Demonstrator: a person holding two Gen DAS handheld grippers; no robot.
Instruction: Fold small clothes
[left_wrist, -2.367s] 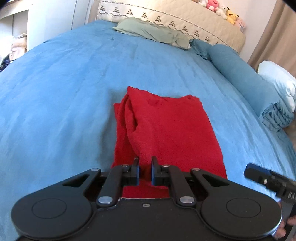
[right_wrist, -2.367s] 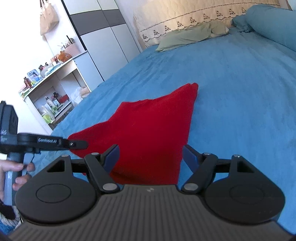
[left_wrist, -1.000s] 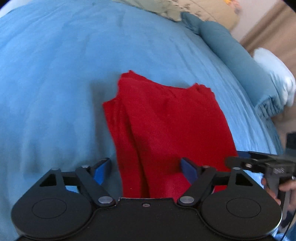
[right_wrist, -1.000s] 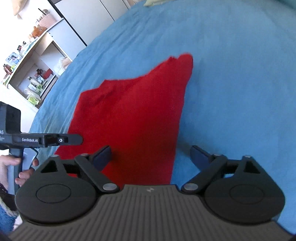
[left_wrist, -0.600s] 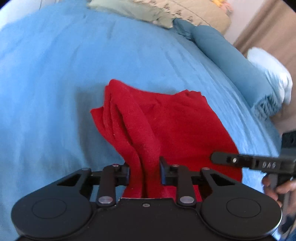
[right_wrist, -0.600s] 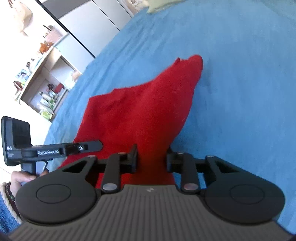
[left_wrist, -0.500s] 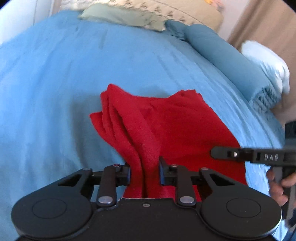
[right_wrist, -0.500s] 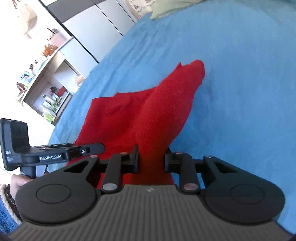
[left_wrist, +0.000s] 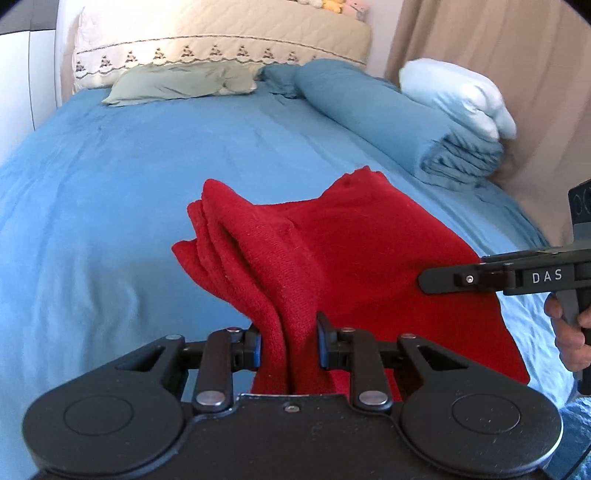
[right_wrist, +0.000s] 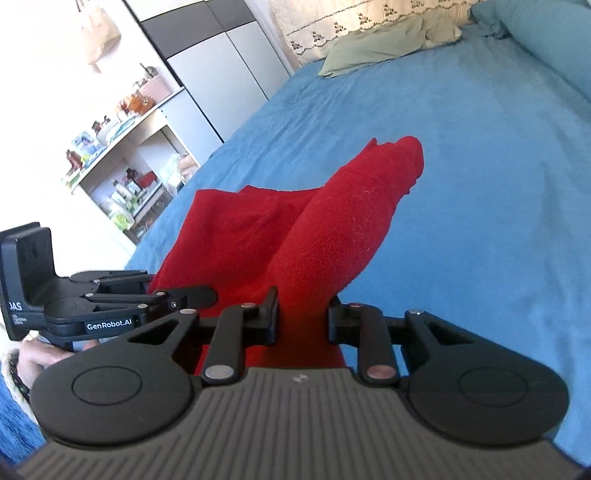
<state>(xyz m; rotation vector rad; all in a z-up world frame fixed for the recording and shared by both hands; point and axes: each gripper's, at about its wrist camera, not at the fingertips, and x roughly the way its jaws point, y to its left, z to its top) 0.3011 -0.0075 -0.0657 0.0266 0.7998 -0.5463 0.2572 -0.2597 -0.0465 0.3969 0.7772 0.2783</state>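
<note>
A red knitted garment (left_wrist: 354, 254) is lifted at its near edge off the blue bed, its far end still resting on the cover. My left gripper (left_wrist: 289, 345) is shut on a bunched fold of its near left corner. My right gripper (right_wrist: 303, 317) is shut on the near right corner of the red garment (right_wrist: 325, 236), which rises as a thick ridge toward the far tip. In the left wrist view the right gripper (left_wrist: 436, 280) shows side-on at the cloth's right edge; in the right wrist view the left gripper (right_wrist: 199, 295) shows at the left.
The blue bedcover (left_wrist: 129, 177) spreads all around. A green pillow (left_wrist: 177, 83) and quilted headboard (left_wrist: 221, 37) lie far. A rolled blue duvet (left_wrist: 399, 118) and white pillow (left_wrist: 458, 96) line the right side by a beige curtain (left_wrist: 498, 74). Cluttered shelves (right_wrist: 125, 173) and a wardrobe (right_wrist: 218, 70) stand left.
Both grippers went from open around the garment's near corners to shut on them, then rose and pulled the near edge up off the bed, bunching the cloth into ridges.
</note>
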